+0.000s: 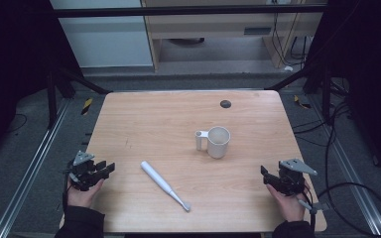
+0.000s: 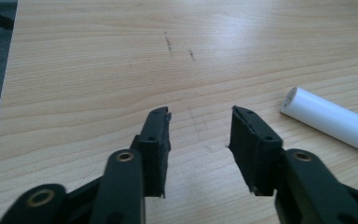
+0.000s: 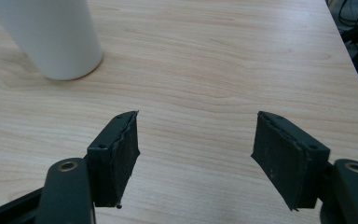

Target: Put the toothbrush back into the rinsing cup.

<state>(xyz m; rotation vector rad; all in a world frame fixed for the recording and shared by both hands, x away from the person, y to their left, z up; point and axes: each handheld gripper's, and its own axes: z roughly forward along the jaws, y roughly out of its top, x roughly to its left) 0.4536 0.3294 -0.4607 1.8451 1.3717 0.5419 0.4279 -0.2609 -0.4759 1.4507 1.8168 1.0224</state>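
A white electric toothbrush lies flat on the wooden table, slanting from upper left to lower right, brush head nearest the front edge. Its blunt handle end lies to the right of my left gripper's jaws. An upright white cup with a handle on its left stands right of centre; its base appears in the right gripper view. My left gripper rests at the table's left edge, open and empty. At the right edge my right gripper is also open, with bare wood between its jaws.
A small dark round disc sits near the table's far edge. Grey floor, metal rails and cables surround the table; a black cable loops on the floor at the right. Faint dark scratches mark the wood ahead of the left gripper.
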